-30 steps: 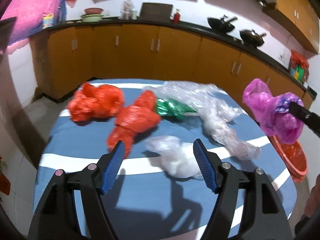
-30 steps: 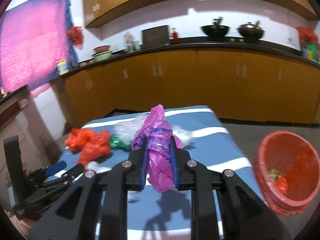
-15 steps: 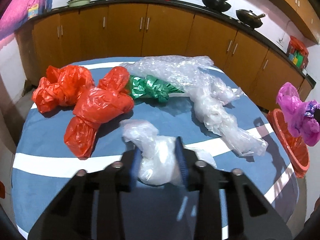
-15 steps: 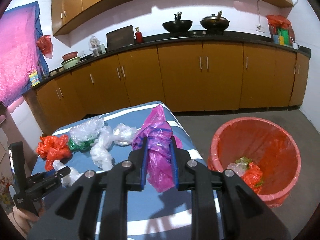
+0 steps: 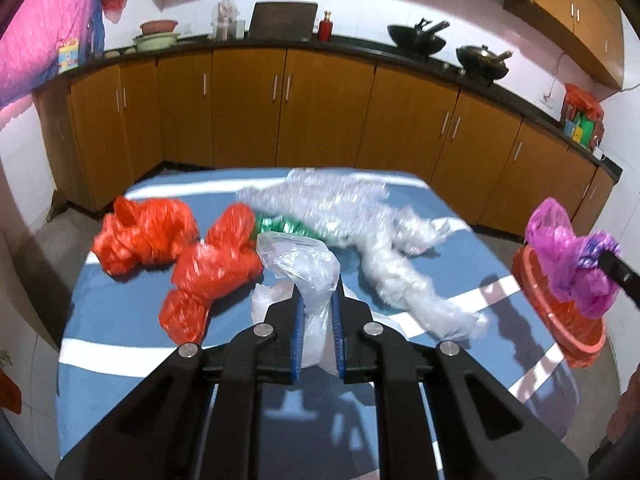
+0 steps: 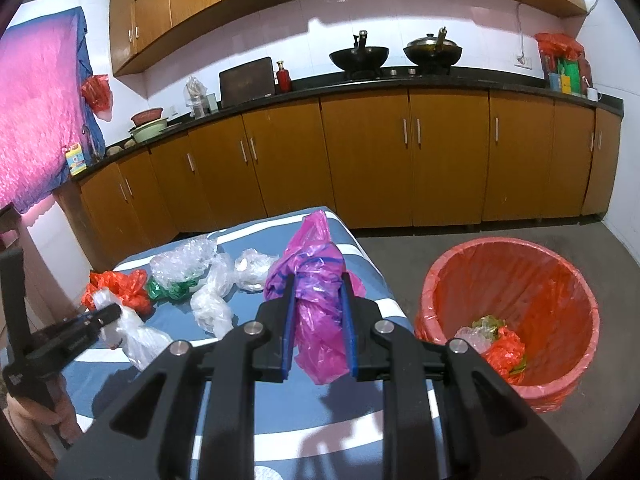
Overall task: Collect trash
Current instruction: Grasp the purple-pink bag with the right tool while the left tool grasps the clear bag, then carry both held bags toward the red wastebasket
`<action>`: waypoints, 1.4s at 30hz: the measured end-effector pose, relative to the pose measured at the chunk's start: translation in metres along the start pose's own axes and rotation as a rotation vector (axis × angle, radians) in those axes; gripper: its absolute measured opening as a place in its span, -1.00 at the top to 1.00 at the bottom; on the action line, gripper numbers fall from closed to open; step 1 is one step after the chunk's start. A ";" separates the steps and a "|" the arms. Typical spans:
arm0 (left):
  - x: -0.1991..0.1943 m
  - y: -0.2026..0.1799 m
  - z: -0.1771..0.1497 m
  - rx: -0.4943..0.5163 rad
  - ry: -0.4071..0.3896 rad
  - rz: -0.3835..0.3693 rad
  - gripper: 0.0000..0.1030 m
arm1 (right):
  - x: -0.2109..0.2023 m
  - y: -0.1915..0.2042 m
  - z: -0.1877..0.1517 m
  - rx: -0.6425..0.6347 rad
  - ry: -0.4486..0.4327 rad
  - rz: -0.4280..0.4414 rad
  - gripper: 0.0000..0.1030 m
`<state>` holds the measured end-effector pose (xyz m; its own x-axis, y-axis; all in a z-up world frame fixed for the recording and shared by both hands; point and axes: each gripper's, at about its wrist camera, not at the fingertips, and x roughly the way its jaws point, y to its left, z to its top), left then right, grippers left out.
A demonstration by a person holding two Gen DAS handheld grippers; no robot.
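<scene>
My left gripper [image 5: 317,308] is shut on a clear plastic bag [image 5: 298,264] and holds it just above the blue striped table [image 5: 120,332]. My right gripper [image 6: 318,292] is shut on a pink plastic bag [image 6: 314,276], held over the table's right edge beside the red-lined trash bin [image 6: 516,280]. The bin holds some orange, green and clear scraps. In the left wrist view the pink bag [image 5: 568,256] hangs in front of the bin [image 5: 576,332]. In the right wrist view the left gripper [image 6: 102,314] with the clear bag [image 6: 136,332] shows at the left.
On the table lie two orange bags [image 5: 148,236] [image 5: 208,276], a green bag [image 5: 280,226] and a long bubble-wrap wad [image 5: 384,252]. Brown kitchen cabinets [image 6: 360,160] run behind the table. The bin stands on the grey floor [image 6: 500,228] right of the table.
My left gripper closed on the clear bag and has lifted it off the table. My right gripper, still holding the pink bag, has swung right toward the bin.
</scene>
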<state>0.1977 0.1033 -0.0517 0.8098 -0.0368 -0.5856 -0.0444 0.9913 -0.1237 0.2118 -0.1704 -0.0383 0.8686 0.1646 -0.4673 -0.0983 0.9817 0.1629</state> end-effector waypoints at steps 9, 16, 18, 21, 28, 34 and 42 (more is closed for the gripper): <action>-0.024 -0.031 0.020 0.034 -0.080 -0.044 0.77 | -0.021 -0.015 0.002 0.023 -0.036 -0.010 0.60; -0.030 -0.063 0.027 0.070 -0.111 -0.092 0.77 | -0.035 -0.035 0.005 0.048 -0.061 -0.036 0.60; -0.029 -0.074 0.029 0.081 -0.116 -0.108 0.77 | -0.038 -0.042 0.005 0.058 -0.067 -0.047 0.60; -0.027 -0.091 0.031 0.094 -0.119 -0.134 0.77 | -0.041 -0.054 0.006 0.069 -0.072 -0.065 0.60; -0.017 -0.146 0.035 0.164 -0.123 -0.206 0.77 | -0.049 -0.096 0.005 0.120 -0.085 -0.134 0.60; -0.003 -0.197 0.034 0.218 -0.106 -0.274 0.77 | -0.050 -0.136 0.005 0.160 -0.086 -0.206 0.60; 0.024 -0.270 0.030 0.319 -0.075 -0.360 0.77 | -0.045 -0.187 0.005 0.219 -0.085 -0.286 0.60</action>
<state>0.2468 -0.1614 -0.0081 0.7811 -0.3868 -0.4902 0.4181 0.9071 -0.0495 0.1930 -0.3617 -0.0436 0.8840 -0.1309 -0.4487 0.2526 0.9416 0.2228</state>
